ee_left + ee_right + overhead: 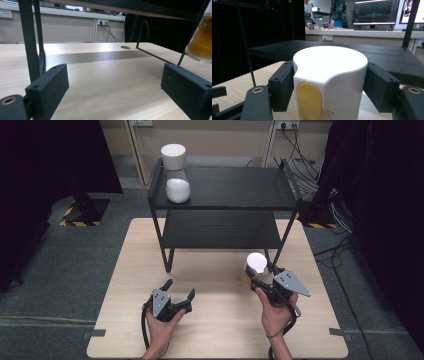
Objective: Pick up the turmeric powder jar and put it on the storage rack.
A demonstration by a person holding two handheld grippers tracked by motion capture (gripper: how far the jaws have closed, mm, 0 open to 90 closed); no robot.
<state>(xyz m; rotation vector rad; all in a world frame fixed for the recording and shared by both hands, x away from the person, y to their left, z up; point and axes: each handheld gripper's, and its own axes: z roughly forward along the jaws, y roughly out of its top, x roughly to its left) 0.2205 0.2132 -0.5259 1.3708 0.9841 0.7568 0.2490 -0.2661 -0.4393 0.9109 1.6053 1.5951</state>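
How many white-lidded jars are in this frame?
2: one jar with white contents stands on the black shelf's top left corner; the amber-filled jar is clamped by its lid in the right gripper near the shelf's right leg.

White lids, black metal, pale wood

The held jar (329, 82) has a white lid with a yellow tab and amber contents; the jar on the shelf (176, 172) is white-capped with white filling. The shelf (225, 187) and both grippers (179, 292) (260, 276) are black, and the table (220, 320) is light wood grain.
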